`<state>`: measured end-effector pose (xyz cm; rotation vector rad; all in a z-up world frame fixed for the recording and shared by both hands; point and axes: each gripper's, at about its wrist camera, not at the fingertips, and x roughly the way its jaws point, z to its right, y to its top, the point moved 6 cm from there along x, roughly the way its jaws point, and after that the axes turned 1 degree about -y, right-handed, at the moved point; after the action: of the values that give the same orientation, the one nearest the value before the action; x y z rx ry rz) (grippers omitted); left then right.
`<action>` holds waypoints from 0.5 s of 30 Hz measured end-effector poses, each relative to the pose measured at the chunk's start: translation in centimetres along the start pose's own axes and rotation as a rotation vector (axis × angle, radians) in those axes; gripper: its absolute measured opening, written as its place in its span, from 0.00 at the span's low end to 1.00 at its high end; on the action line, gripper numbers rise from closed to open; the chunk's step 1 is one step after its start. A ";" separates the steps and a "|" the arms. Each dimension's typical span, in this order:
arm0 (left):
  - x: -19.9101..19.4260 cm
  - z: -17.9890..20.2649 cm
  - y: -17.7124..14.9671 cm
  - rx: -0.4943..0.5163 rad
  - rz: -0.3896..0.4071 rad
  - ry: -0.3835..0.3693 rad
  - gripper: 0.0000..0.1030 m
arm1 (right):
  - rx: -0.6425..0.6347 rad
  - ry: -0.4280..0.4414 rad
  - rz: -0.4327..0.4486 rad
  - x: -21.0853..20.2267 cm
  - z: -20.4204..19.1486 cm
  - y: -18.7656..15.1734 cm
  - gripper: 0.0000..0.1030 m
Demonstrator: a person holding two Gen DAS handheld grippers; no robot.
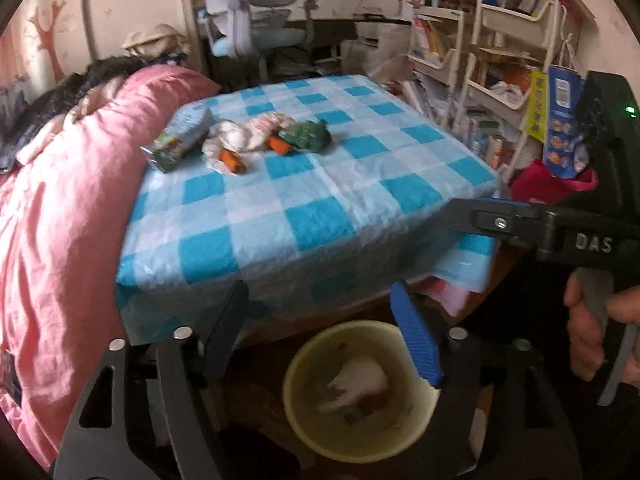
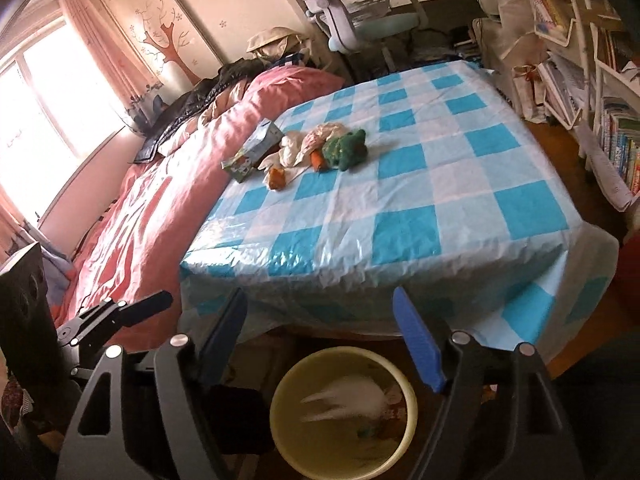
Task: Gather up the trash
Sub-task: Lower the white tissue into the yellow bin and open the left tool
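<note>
A cream bin (image 1: pixel 348 324) (image 2: pixel 340 351) stands on the floor below the table's near edge, with a blurred white wad (image 1: pixel 360 384) (image 2: pixel 348 396) and small scraps inside. My left gripper (image 1: pixel 320 332) and right gripper (image 2: pixel 320 332) both hover open over the bin, nothing between their fingers. On the blue-checked tablecloth (image 1: pixel 320 216) (image 2: pixel 404 236) lies a cluster of trash. It holds a printed carton (image 1: pixel 180 140) (image 2: pixel 256 148), crumpled white plastic (image 1: pixel 236 140) (image 2: pixel 292 148), orange bits (image 1: pixel 232 160) (image 2: pixel 276 178) and a green packet (image 1: pixel 308 136) (image 2: pixel 346 150).
A pink quilt (image 1: pixel 60 220) (image 2: pixel 160 200) lies left of the table. An office chair (image 1: pixel 256 12) and desk stand behind it. Crowded shelves (image 1: pixel 500 60) (image 2: pixel 600 100) and a red bag (image 1: pixel 548 184) fill the right side. A hand (image 1: pixel 592 320) grips the right gripper's handle.
</note>
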<state>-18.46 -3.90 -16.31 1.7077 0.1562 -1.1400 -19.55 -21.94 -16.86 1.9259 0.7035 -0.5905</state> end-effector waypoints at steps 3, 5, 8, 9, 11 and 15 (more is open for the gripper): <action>-0.2 -1.0 0.4 -0.019 0.031 0.053 0.76 | -0.028 -0.018 0.011 -0.1 -0.3 0.0 0.75; -0.4 -1.7 0.6 -0.043 0.043 0.077 0.77 | -0.045 -0.024 0.014 0.0 -0.5 -0.1 0.76; -0.6 -2.7 0.9 -0.078 0.057 0.101 0.79 | -0.054 -0.028 0.014 0.1 -0.6 -0.1 0.76; -0.7 -3.0 1.0 -0.092 0.063 0.104 0.79 | -0.052 -0.027 0.014 0.1 -0.6 -0.1 0.76; -0.9 -3.4 1.3 -0.114 0.079 0.108 0.79 | -0.052 -0.031 0.018 0.0 -0.6 -0.1 0.76; -1.5 -3.6 2.2 -0.143 0.126 0.119 0.80 | -0.051 -0.037 0.035 -0.2 -0.6 -0.3 0.77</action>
<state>-15.80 -1.41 -13.69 1.6347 0.1972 -0.9135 -19.77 -21.31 -16.64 1.8714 0.6539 -0.5798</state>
